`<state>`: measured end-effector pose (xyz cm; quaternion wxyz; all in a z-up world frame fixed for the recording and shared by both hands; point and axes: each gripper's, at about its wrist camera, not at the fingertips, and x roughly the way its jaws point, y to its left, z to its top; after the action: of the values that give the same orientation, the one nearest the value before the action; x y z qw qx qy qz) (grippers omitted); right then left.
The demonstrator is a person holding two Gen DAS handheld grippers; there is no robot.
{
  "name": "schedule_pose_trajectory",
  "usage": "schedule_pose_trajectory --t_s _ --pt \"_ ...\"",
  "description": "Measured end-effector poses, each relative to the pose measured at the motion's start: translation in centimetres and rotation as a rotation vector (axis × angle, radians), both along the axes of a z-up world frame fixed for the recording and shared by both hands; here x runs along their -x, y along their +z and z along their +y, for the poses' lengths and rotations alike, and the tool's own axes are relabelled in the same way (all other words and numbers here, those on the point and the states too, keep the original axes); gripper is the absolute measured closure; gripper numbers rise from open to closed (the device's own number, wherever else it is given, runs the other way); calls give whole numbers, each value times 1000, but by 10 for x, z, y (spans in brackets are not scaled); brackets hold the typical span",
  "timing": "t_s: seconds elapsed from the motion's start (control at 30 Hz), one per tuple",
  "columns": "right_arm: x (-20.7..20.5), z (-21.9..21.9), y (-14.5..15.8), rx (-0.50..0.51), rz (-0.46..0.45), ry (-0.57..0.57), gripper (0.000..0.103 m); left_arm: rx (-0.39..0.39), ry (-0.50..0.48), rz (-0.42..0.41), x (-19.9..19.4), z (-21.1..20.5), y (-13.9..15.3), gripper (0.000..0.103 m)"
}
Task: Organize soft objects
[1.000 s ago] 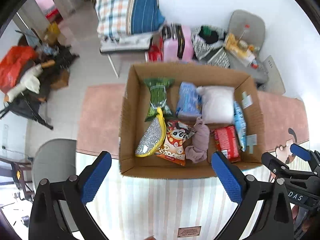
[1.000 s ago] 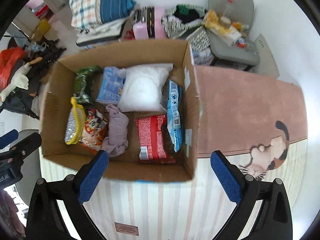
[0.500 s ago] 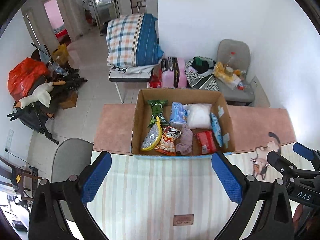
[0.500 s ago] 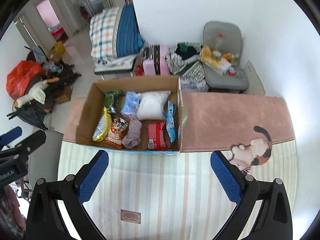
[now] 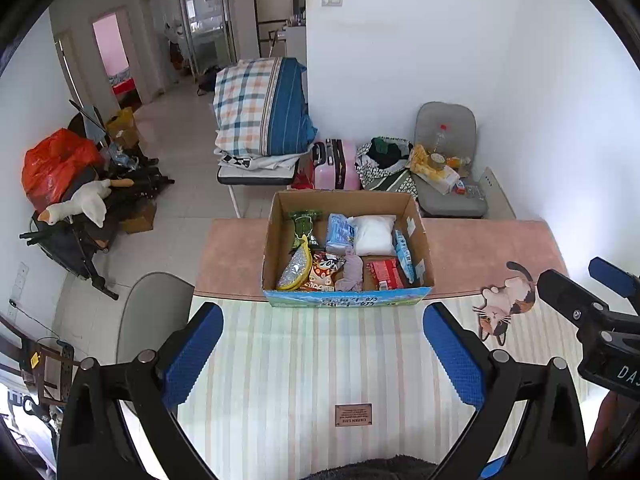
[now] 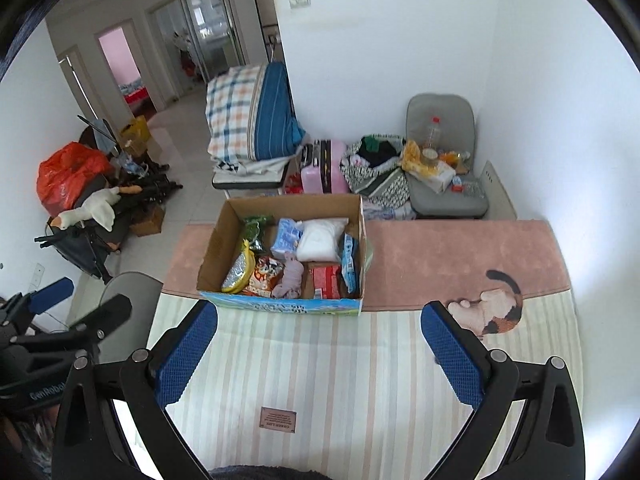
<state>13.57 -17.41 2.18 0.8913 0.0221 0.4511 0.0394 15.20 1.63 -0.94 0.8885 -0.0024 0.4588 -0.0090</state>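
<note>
1. Both the left gripper (image 5: pixel 322 344) and the right gripper (image 6: pixel 318 344) hover wide apart and empty, near the table's (image 5: pixel 304 376) front edge.
2. The soft items, among them a mauve cloth (image 5: pixel 352 274) and white pillow pack (image 5: pixel 374 234), already lie in the cardboard box (image 5: pixel 346 300) at mid-table.
3. Judged: stay high and back; only the near box wall could snag.
4. A cat print (image 5: pixel 506 302) lies right; a chair (image 5: pixel 154 312) stands left.

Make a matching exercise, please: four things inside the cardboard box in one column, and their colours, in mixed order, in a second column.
Things:
1. pillow-like bag
2. crumpled cloth
3. flat snack packet
4. mesh pouch

Colours:
A. red
B. silver with yellow edge
C. white
D. pale purple

Pairs: 1-C, 2-D, 3-A, 4-B
</note>
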Motion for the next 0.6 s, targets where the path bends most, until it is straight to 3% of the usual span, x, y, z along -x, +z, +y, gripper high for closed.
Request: schedule_pose_trajectory --t_s 0.3,0.6 --pt "42 0 35 11 -42 19 0 -3 2 -88 30 -3 34 0" --pt "55 -6 56 41 -96 -2 0 -4 15 -134 31 2 47 0"
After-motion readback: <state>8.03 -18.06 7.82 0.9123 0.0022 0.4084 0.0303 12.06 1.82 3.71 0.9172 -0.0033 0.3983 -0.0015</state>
